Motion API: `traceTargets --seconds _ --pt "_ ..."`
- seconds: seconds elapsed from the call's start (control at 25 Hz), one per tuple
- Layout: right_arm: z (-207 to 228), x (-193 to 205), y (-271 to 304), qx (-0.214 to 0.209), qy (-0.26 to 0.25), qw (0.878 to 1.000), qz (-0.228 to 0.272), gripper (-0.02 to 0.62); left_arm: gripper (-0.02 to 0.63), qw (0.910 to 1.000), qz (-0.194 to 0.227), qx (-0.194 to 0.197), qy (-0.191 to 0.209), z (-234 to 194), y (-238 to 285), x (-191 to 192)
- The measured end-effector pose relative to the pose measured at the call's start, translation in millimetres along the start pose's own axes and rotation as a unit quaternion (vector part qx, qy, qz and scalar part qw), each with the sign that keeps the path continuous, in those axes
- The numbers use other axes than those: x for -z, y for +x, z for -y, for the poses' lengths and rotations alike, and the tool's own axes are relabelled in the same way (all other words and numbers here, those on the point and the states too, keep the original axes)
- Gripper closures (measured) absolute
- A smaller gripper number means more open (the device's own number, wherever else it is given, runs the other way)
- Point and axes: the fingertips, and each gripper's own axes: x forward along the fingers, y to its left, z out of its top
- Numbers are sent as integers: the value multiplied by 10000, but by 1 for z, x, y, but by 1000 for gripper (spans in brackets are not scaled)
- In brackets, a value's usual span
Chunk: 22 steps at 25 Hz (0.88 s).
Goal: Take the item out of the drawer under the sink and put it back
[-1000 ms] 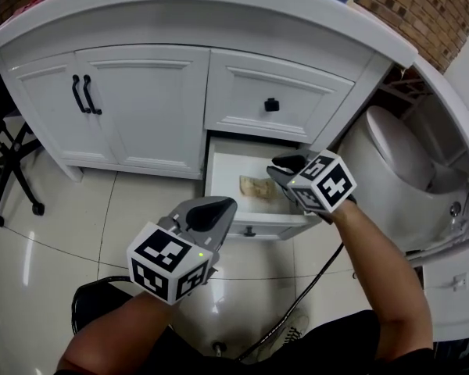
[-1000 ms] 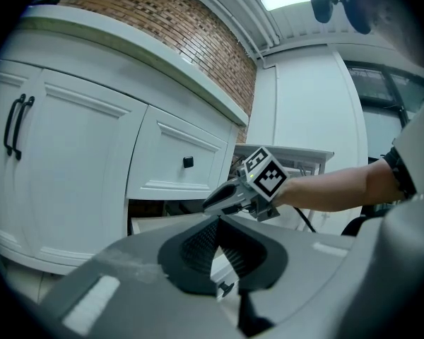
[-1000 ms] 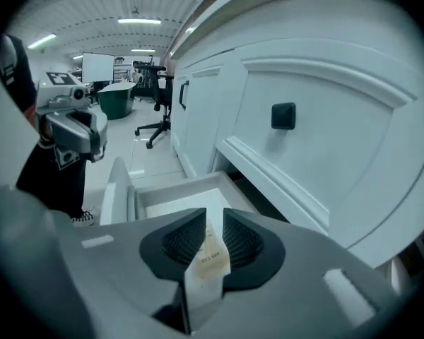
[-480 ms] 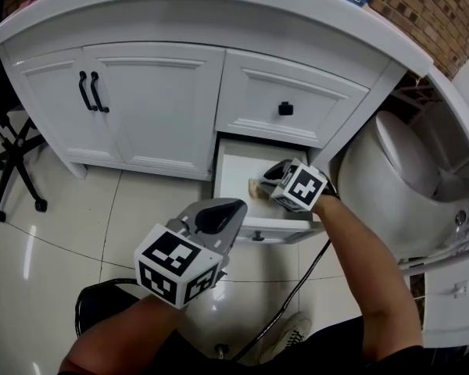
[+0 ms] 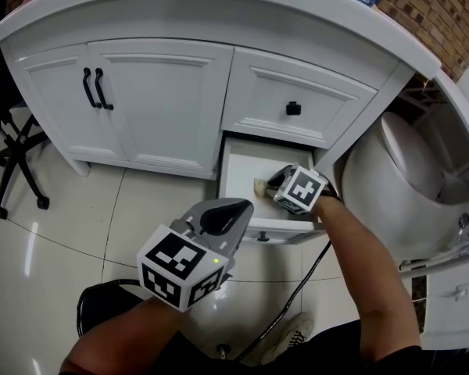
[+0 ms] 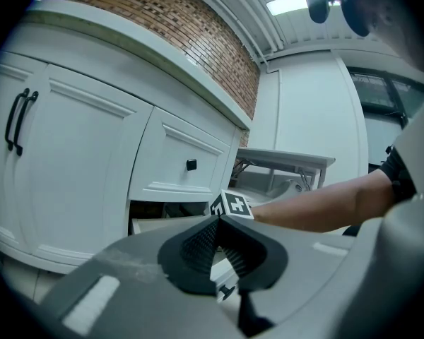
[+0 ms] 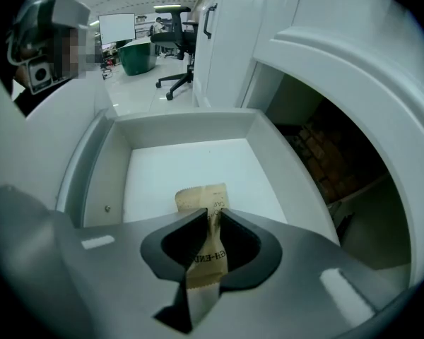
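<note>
The low drawer point(image 5: 236, 169) under the sink counter stands pulled out. A tan paper packet point(image 5: 259, 186) lies on its white floor. My right gripper point(image 5: 276, 180) reaches down into the drawer, and in the right gripper view the right gripper point(image 7: 213, 216) has its jaws closed onto the packet point(image 7: 200, 198), which runs between them and still rests in the drawer point(image 7: 191, 157). My left gripper point(image 5: 228, 212) hovers over the floor tiles in front of the drawer, shut and holding nothing. The left gripper view shows the left gripper point(image 6: 218, 222) aimed at the cabinet front.
Above the open drawer is a shut drawer with a black knob point(image 5: 293, 108). Cabinet doors with black handles point(image 5: 94, 88) are to the left. A white toilet point(image 5: 399, 178) stands close on the right, an office chair point(image 5: 16, 155) at far left. A black cable point(image 5: 301, 283) trails over the floor.
My right gripper has dropped from above the drawer front down into the drawer and closed on the packet. My left gripper has barely moved.
</note>
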Motion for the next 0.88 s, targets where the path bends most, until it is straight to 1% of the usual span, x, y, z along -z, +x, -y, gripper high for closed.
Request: traceTargets --seconds 0.24,0.36,0.44,0.52,0.64,0.76,0.88 --pt "1 0 -1 39 145 9999 -19 578 600 10000 26 -9 6 -1 -1 -1" --pt "2 -2 -5 131 132 9998 92 586 600 10000 11 -1 20 1 -1 0" --pt "6 -7 -13 281 129 9993 225 587 600 10000 0 12 30 2 -2 0" --pt "14 -15 -26 490 174 9976 455 588 600 10000 -7 9 34 2 -3 0" --pt "17 -33 -57 707 282 9925 957 588 600 10000 -24 -28 37 1 -4 0" --pt "13 -49 -93 928 428 9833 1507 588 600 9999 -34 -123 29 -4 -8 1" --pt "3 -57 -137 1067 695 9696 2088 588 600 9998 -53 -167 58 -3 -7 3"
